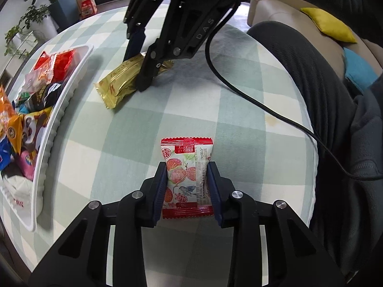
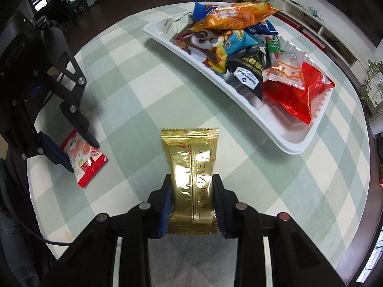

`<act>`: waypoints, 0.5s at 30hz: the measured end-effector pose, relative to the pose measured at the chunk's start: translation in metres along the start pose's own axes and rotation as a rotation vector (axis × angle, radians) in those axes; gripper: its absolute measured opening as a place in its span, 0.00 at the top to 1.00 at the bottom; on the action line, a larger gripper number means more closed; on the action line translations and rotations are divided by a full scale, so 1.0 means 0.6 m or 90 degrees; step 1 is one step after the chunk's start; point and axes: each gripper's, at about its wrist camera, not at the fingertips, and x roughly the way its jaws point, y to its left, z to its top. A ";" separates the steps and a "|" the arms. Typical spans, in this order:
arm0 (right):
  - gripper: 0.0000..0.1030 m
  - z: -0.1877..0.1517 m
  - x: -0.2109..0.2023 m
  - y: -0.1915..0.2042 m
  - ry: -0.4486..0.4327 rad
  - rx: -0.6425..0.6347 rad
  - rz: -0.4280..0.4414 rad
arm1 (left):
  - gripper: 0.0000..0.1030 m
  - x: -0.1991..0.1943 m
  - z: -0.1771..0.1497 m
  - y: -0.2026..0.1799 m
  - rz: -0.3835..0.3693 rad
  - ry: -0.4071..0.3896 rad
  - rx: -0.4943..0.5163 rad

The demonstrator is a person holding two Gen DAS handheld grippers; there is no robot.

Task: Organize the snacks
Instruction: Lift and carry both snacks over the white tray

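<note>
tablecloth [image 2: 153,88]: matt woven cloth, green and cream checks, faintly stained
tray [image 2: 296,143]: white plastic, smooth, ribbed along the inside
gold packet [image 2: 191,167]: shiny metallic foil, crimped ends, strong glare
strawberry packet [image 1: 186,174]: glossy printed plastic film, red crimped ends
red bag [image 2: 296,93]: crinkled glossy film
left gripper [image 1: 186,179]: matt black plastic, bright metal pins
pads [image 2: 167,203]: matt blue, rubbery-looking

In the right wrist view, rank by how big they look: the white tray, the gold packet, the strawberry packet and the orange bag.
1. White tray.
2. Gold packet and orange bag: about alike; the gold one is far nearer the camera, so unsure.
3. Strawberry packet, partly hidden by the left gripper.
</note>
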 end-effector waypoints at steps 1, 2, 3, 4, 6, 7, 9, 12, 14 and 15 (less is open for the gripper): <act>0.67 0.000 0.000 0.001 -0.001 0.003 -0.002 | 0.71 -0.001 -0.001 -0.001 0.002 -0.001 -0.007; 0.67 -0.001 0.000 0.003 -0.003 0.006 -0.004 | 0.71 -0.002 -0.003 -0.004 0.007 -0.004 -0.011; 0.68 -0.001 0.000 0.005 -0.005 0.008 -0.006 | 0.71 -0.004 -0.006 -0.006 0.011 -0.007 -0.019; 0.68 -0.003 0.000 0.008 -0.007 0.011 -0.009 | 0.71 -0.005 -0.010 -0.006 0.010 -0.011 -0.028; 0.68 -0.009 -0.002 0.013 -0.013 0.017 -0.012 | 0.71 -0.009 -0.018 -0.006 0.017 -0.022 -0.046; 0.68 -0.013 -0.005 0.015 -0.019 0.024 -0.015 | 0.71 -0.011 -0.022 -0.007 0.014 -0.026 -0.061; 0.68 -0.020 -0.011 0.017 -0.034 0.039 -0.017 | 0.71 -0.018 -0.030 -0.006 0.023 -0.042 -0.087; 0.68 -0.033 -0.024 0.018 -0.065 0.072 -0.012 | 0.71 -0.031 -0.039 -0.007 0.053 -0.061 -0.125; 0.68 -0.042 -0.033 0.018 -0.086 0.100 -0.006 | 0.71 -0.044 -0.044 -0.003 0.075 -0.081 -0.162; 0.68 -0.044 -0.036 0.017 -0.094 0.111 -0.004 | 0.71 -0.050 -0.045 -0.002 0.089 -0.090 -0.178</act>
